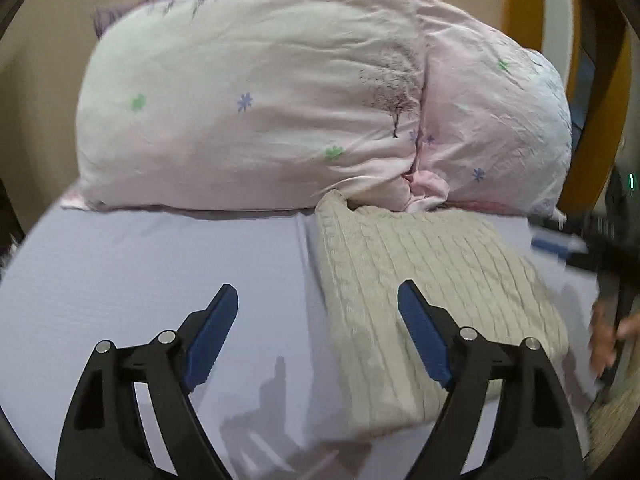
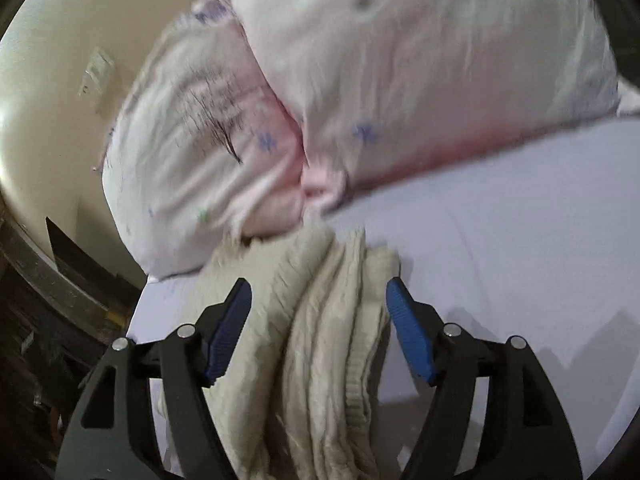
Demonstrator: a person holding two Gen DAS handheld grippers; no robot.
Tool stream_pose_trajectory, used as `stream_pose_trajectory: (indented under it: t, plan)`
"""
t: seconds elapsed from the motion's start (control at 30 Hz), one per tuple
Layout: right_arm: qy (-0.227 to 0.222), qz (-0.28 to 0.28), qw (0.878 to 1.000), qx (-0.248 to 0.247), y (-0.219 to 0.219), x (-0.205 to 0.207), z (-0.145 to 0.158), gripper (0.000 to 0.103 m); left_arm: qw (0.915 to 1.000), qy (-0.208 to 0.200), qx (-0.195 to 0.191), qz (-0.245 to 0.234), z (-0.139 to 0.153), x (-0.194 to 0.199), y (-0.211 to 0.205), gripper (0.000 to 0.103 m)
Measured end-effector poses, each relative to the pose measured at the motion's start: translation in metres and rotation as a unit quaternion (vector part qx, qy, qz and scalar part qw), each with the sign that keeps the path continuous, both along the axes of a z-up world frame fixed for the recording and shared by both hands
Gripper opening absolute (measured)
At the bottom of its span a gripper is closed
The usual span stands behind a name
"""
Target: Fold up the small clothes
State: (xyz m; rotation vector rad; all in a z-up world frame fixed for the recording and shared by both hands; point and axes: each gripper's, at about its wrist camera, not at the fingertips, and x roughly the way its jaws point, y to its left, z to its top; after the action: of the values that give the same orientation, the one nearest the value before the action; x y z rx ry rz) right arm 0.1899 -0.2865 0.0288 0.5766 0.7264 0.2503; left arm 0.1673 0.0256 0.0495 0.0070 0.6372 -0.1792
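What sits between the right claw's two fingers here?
In the right wrist view, the folded beige knit sweater bunches between the open right claw's fingers, unpinched, lying on the lavender sheet.

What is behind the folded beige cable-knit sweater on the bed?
Behind the folded beige cable-knit sweater two pale pink floral pillows lean side by side; its far corner tucks under them. The lavender sheet beneath them is hidden.

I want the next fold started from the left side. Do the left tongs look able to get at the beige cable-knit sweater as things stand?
Probably yes: the left tongs are open, the beige cable-knit sweater lies just ahead on the lavender sheet, nothing between.
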Motion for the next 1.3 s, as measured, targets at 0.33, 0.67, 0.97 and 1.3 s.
stream_pose_trajectory:
  t: [0.33, 0.67, 0.97, 1.3]
  plan:
    - [0.063, 0.028, 0.998, -0.007, 0.036, 0.027, -0.025, 0.015, 0.9989, 0.0, 0.039, -0.027, -0.016, -0.041, -0.017, 0.094]
    - [-0.018, -0.024, 0.993, -0.115, 0.028, -0.055, 0.007, 0.101, 0.997, 0.042, 0.059, -0.028, -0.043, -0.052, -0.016, 0.102]
    - [0.091, -0.013, 0.964, -0.251, 0.056, -0.113, -0.038, 0.101, 0.9902, 0.093, 0.103, -0.013, -0.064, -0.046, -0.037, 0.102]
    - [0.104, -0.001, 0.952, -0.289, 0.097, -0.094, -0.054, 0.101, 0.9897, 0.13, 0.06, -0.004, -0.068, -0.039, -0.026, 0.102]
